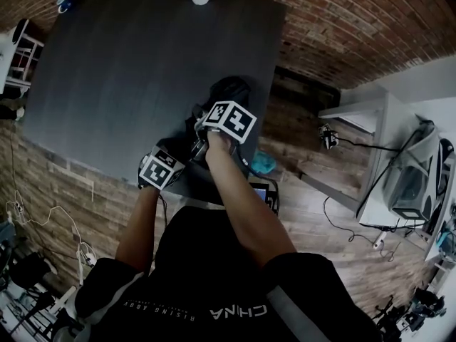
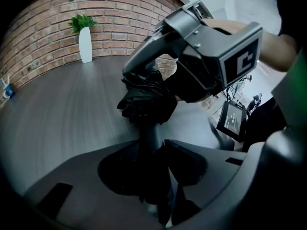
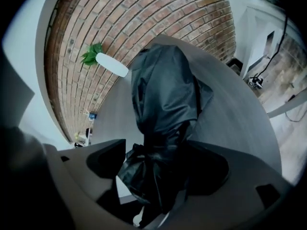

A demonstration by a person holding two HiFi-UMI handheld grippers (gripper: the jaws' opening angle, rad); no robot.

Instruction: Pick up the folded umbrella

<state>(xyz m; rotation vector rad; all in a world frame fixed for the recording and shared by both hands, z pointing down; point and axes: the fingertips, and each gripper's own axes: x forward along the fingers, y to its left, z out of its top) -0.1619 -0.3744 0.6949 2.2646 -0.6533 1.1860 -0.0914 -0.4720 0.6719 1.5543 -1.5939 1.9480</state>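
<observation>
Item: folded umbrella [image 2: 146, 102], long axis pointing away along both grippers; left gripper [image 2: 151, 150] clamped on handle [image 2: 145, 134]; right gripper [image 3: 158, 164] wide apart, canopy [image 3: 165, 90] loose between

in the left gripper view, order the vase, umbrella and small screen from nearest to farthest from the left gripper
1. umbrella, right between the jaws
2. small screen, low at the right
3. vase, far back at the upper left

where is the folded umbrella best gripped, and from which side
Likely the handle, coming in from its free end in line with the folded umbrella. It is a slim, rigid stem that fits between jaws; the bunched fabric is bulky and soft.
</observation>
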